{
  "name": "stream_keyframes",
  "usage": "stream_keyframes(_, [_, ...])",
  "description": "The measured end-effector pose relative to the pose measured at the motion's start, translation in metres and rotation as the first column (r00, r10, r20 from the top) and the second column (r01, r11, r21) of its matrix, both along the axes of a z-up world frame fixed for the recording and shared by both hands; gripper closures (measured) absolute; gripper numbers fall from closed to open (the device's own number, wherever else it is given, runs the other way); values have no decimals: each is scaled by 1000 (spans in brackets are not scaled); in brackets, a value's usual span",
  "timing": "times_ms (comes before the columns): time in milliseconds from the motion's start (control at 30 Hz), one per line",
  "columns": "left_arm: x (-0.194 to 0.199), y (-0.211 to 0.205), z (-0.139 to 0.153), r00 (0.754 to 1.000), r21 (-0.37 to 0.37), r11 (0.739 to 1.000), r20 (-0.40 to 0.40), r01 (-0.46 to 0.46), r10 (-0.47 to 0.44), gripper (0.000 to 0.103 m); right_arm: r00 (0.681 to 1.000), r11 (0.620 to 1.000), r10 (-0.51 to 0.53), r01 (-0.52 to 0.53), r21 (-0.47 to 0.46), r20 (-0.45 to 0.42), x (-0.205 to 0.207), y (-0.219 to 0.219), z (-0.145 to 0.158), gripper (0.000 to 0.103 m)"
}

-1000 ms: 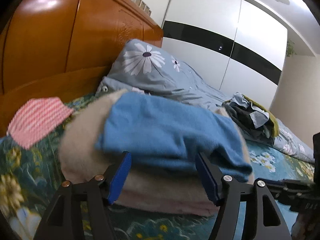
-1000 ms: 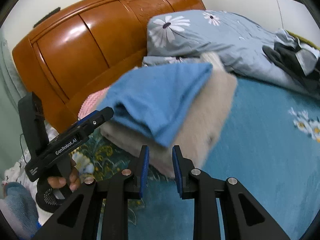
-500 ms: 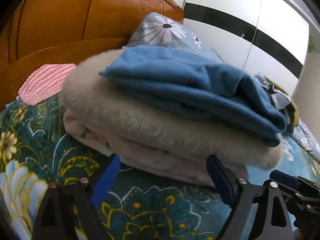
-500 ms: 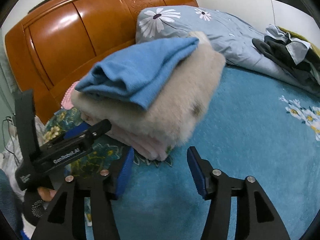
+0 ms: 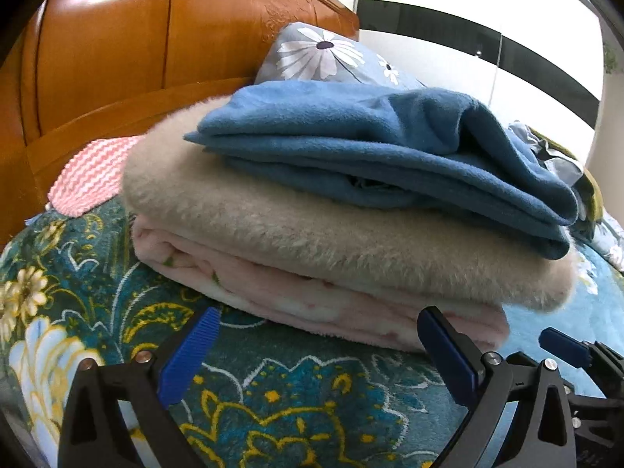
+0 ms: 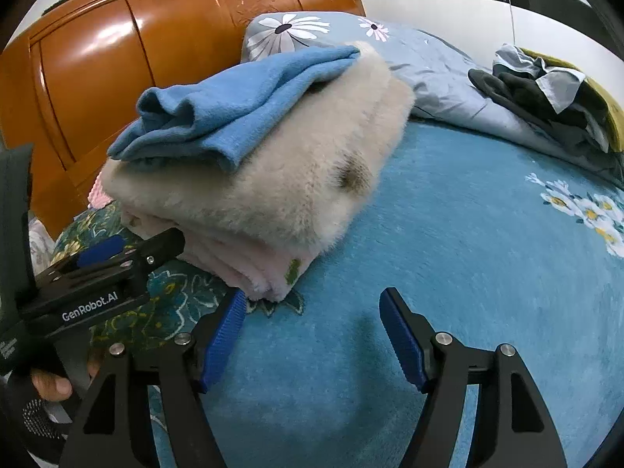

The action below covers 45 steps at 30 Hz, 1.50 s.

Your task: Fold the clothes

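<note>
Clothes folded into a stack sit at the centre of both views on the bed cover (image 6: 468, 234), whose surface is plain blue at right and dark teal with a flower pattern at lower left. From bottom to top the stack holds a pink blanket (image 5: 312, 304), a cream fluffy garment (image 5: 312, 226) and a blue fleece (image 5: 390, 148). A dark spot marks the cream pile in the right wrist view. Behind the stack stand the wooden headboard (image 5: 117, 58) at upper left and a grey flowered pillow (image 6: 390, 46); a heap of dark unfolded clothes (image 6: 546, 97) lies at upper right, well apart from the stack.

Left gripper (image 5: 312, 355): held low and level at the bottom of its own view, pointing at the long side of the stack; jaws spread wide, empty, their blue pads (image 5: 187, 355) just short of the pink blanket. In the right wrist view it enters from the lower left, gripped by a hand (image 6: 50, 382), and its body reads "GenRobot.AI".

Right gripper (image 6: 312, 331): held low at the bottom of its view, aimed at the near corner of the stack; jaws spread wide, empty, with the left pad just beside the pink blanket's corner.

A pink-and-white knitted cloth (image 5: 89, 179) lies at left, against the headboard.
</note>
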<state>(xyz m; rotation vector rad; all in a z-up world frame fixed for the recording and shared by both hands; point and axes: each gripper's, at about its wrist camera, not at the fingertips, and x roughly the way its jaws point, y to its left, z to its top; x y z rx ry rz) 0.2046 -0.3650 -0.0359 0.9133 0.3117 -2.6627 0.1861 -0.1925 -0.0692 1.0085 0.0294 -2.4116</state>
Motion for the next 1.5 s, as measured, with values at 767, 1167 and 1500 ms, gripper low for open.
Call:
stream_keyframes(767, [27,15,4,999,-42,998,-40,-37,36,0,998,1000,-11,12,9,-68,13,-1,3,8])
stream_keyframes(1167, [35,26,4,997,-104,991,-17,-82,81,0,995,999,-41,42,14,-94,14,2,5,8])
stream_keyframes(1500, [18,15,1,993,-105,988,-9,-116,116,0,995,999,-31,35,30,-98,13,-1,5,8])
